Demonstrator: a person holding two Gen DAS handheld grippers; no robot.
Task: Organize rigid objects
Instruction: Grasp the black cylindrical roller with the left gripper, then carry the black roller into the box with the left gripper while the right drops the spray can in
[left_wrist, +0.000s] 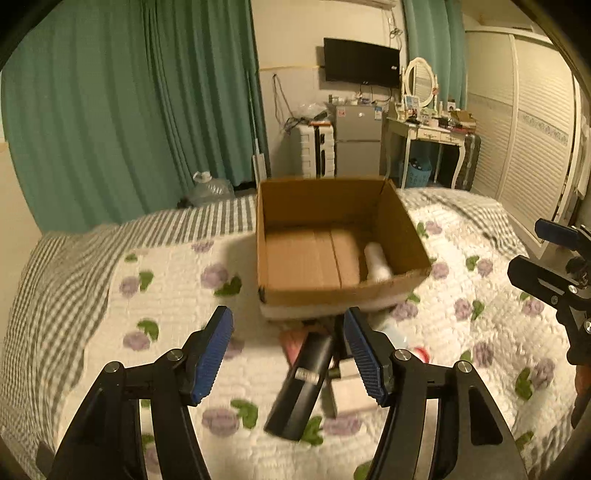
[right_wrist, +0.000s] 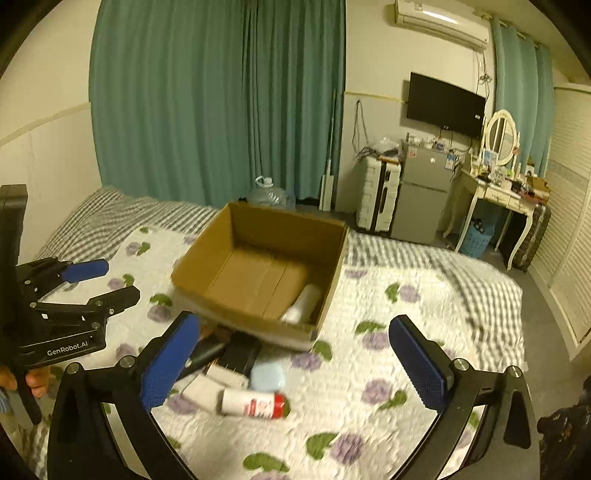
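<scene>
An open cardboard box (left_wrist: 317, 206) (right_wrist: 258, 229) stands on the flowered bedspread, with a white cylinder (left_wrist: 376, 260) (right_wrist: 304, 302) lying inside at its right. In front of the box lies a pile of small items: a long black bar (left_wrist: 301, 387), a white and red tube (right_wrist: 255, 404), a pale blue case (right_wrist: 267, 376), a black block (right_wrist: 240, 354) and a white box (right_wrist: 201, 391). My left gripper (left_wrist: 288, 354) is open and empty above the black bar. My right gripper (right_wrist: 295, 363) is open and empty above the pile.
The bed (right_wrist: 424, 295) fills the foreground; its far edge has a grey striped sheet (left_wrist: 207, 218). Beyond it stand green curtains (left_wrist: 129, 110), a water jug (right_wrist: 271, 194), a small fridge (right_wrist: 424, 195) and a dressing table (right_wrist: 498, 192). Wardrobe doors (left_wrist: 535, 129) line the right.
</scene>
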